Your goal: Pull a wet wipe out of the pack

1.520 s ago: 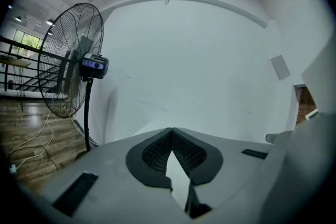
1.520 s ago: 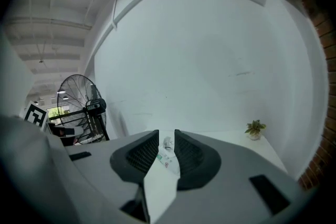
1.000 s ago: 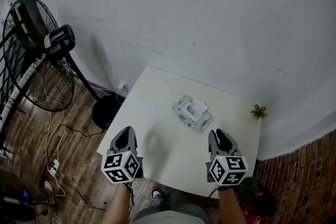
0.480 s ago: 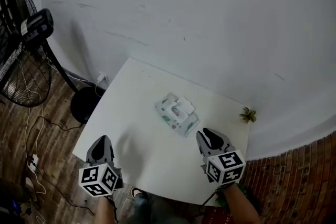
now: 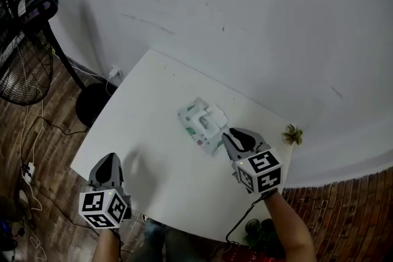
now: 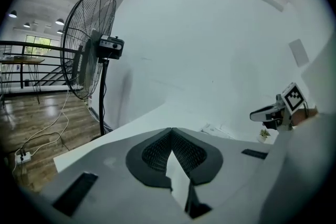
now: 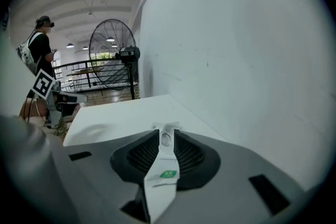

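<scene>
Barely begun: right claw (image 5: 229,135), jaws narrowly apart, sits at the wipe pack (image 5: 201,121) mid-frame on the counter (image 5: 147,95); left claw (image 5: 110,159), lower left, closed and empty. No wipe drawn yet.

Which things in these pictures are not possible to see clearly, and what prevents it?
- Print on the wipe pack: too small in the head view; the right tongs cover most of it in the right gripper view.
- Whether the right tongs touch the pack: in the head view they hide the spot beneath their tips.
- Fan: cut off by the head view's left edge.
</scene>
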The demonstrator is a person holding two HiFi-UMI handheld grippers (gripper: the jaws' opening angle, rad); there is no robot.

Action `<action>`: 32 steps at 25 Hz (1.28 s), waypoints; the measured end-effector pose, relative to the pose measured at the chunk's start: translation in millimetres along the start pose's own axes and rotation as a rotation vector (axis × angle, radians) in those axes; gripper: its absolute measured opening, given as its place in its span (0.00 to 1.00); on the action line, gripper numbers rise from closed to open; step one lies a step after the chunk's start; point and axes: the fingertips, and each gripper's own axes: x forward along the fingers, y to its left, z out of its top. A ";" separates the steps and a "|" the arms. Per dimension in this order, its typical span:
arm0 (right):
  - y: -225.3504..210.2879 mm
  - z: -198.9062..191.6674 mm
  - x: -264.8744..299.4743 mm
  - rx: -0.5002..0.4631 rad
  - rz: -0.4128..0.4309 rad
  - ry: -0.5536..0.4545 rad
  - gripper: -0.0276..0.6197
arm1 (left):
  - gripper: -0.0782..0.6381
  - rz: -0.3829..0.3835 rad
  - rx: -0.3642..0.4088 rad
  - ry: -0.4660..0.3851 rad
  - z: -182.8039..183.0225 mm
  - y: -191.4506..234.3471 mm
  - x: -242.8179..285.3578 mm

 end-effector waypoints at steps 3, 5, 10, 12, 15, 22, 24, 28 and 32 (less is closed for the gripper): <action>-8.0 5.4 16.5 -0.050 0.017 0.014 0.18 | 0.12 -0.030 0.026 0.005 3.1 -14.2 6.5; -11.3 7.8 26.2 -0.079 0.028 0.023 0.18 | 0.12 -0.046 0.035 0.008 5.3 -21.7 10.7; -14.0 2.6 51.9 -0.147 0.079 0.074 0.18 | 0.12 -0.051 0.034 0.018 8.4 -25.6 22.7; -13.4 -1.3 61.8 -0.181 0.109 0.095 0.18 | 0.12 -0.044 0.030 0.026 8.5 -22.5 27.6; -10.9 -9.6 75.6 -0.247 0.171 0.136 0.18 | 0.12 -0.035 0.024 0.042 6.1 -18.4 34.1; 2.5 -27.1 94.1 -0.367 0.311 0.217 0.18 | 0.12 -0.021 -0.010 0.080 -3.9 -11.4 43.0; 4.8 -29.5 97.6 -0.379 0.344 0.227 0.17 | 0.12 -0.021 -0.021 0.082 -4.6 -11.0 44.3; 7.4 -33.6 103.1 -0.417 0.381 0.249 0.15 | 0.12 -0.010 -0.027 0.076 -3.9 -8.1 46.4; 7.9 -35.9 109.7 -0.457 0.382 0.261 0.15 | 0.12 0.003 -0.039 0.076 -7.2 -6.7 48.5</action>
